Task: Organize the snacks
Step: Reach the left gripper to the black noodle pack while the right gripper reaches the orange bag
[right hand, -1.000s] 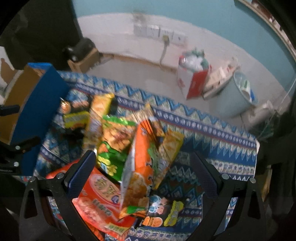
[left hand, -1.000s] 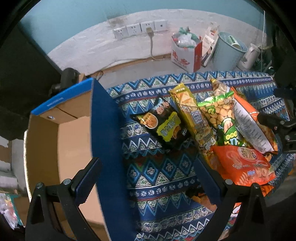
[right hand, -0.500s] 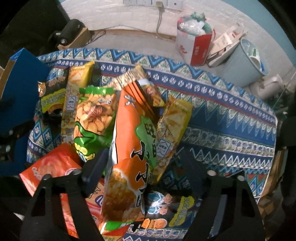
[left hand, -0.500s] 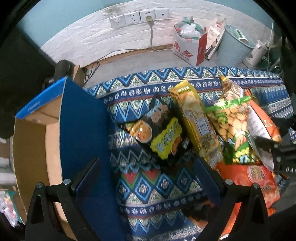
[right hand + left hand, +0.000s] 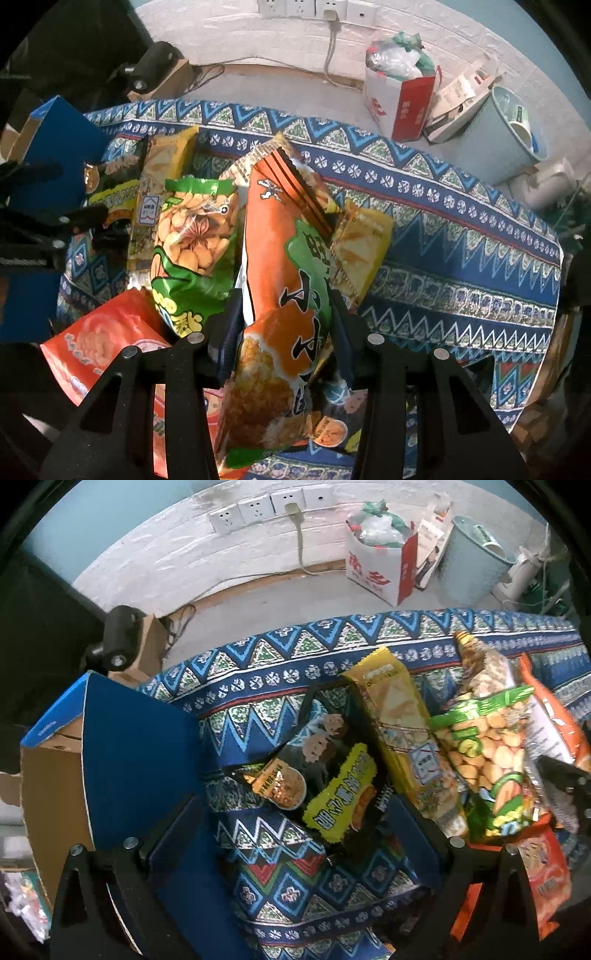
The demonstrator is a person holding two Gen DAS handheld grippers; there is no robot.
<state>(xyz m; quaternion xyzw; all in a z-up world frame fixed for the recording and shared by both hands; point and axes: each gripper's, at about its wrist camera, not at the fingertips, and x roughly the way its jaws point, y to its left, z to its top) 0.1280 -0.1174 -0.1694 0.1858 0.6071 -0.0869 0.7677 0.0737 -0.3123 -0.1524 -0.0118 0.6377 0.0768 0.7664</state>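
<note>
Several snack bags lie in a pile on the patterned cloth (image 5: 280,672). My right gripper (image 5: 286,317) is shut on a tall orange and green snack bag (image 5: 288,258), fingers squeezing both its sides. My left gripper (image 5: 291,823) is open, low over the cloth, with the lower end of a black and yellow snack bag (image 5: 328,775) between its fingers. A yellow cracker pack (image 5: 402,731) and a green peanut bag (image 5: 491,753) lie right of it. A blue cardboard box (image 5: 122,746) stands open at the left.
A red snack bag (image 5: 103,343) lies at the front of the pile. On the floor beyond are a red and white paper bag (image 5: 376,568) and a pale blue bin (image 5: 472,561). Wall sockets (image 5: 258,507) sit behind. The cloth's right half (image 5: 461,236) holds no bags.
My right gripper has come down over the orange and green bag and closed on it. My left gripper has moved forward and lower, toward the black and yellow bag.
</note>
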